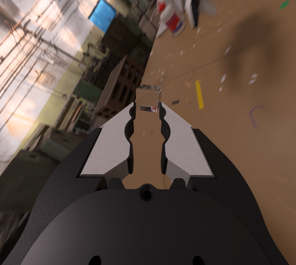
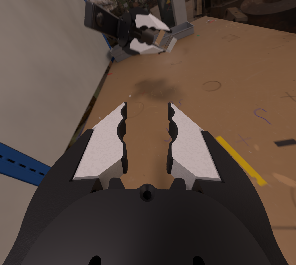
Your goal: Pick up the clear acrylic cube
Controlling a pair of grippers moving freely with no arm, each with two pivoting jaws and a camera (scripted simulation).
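Left gripper pinches the cube at its very tips, 12 o'clock, lifted clear of the table — right gripper gapes empty, the cube well off at its 12 — only the left matters.

Both wrist views look along their fingers, tilted, close above one shared brown tabletop

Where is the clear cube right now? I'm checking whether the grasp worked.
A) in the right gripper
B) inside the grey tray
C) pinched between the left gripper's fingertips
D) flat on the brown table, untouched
C: the clear acrylic cube sits clamped at the left gripper fingertips; the right gripper is open and empty.
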